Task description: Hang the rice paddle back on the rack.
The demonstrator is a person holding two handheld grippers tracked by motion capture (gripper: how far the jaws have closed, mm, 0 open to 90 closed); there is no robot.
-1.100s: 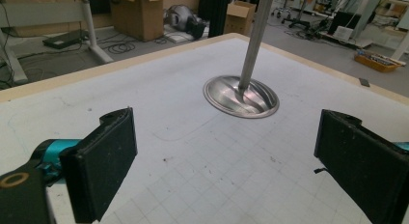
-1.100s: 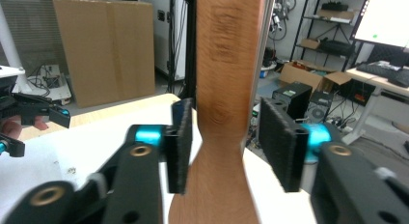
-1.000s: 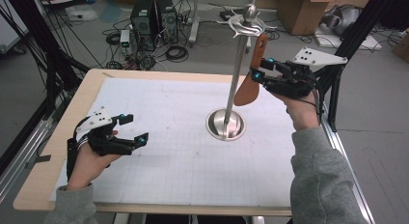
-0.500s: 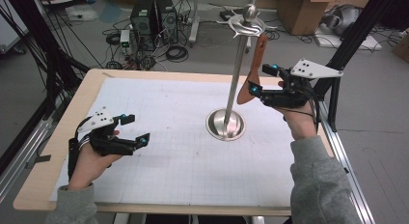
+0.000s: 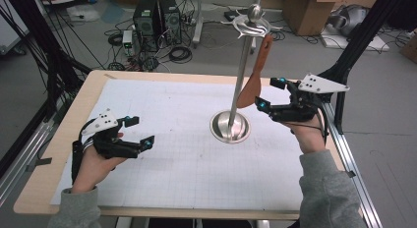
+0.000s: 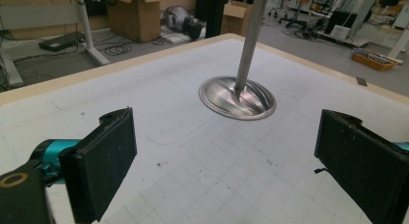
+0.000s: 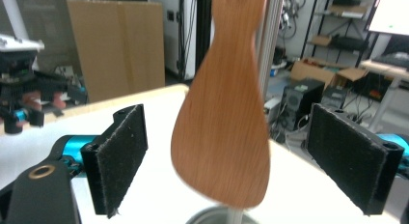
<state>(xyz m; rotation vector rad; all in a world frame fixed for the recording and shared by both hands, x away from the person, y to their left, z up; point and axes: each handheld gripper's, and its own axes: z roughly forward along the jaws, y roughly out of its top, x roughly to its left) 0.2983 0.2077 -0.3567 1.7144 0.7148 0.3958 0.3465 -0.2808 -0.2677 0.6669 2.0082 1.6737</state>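
Matt wooden spatula [image 7: 223, 113] — glossy metal stand [image 5: 230, 126].

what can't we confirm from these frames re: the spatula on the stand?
- Wooden spatula, right gripper view: handle top cut off by the upper edge, blade motion-blurred.
- Hook of the metal stand, high view: too small to tell how the handle hangs.
- Right hand-held gripper, high view: distance from jaws to blade unclear at this angle.
- Stand pole, left gripper view: cut off at the top edge.

Grey floor [image 5: 206, 61] beyond the table's far edge, strewn with cables [image 5: 179, 53], a computer tower [image 5: 147, 16] and cardboard boxes [image 5: 307, 9].
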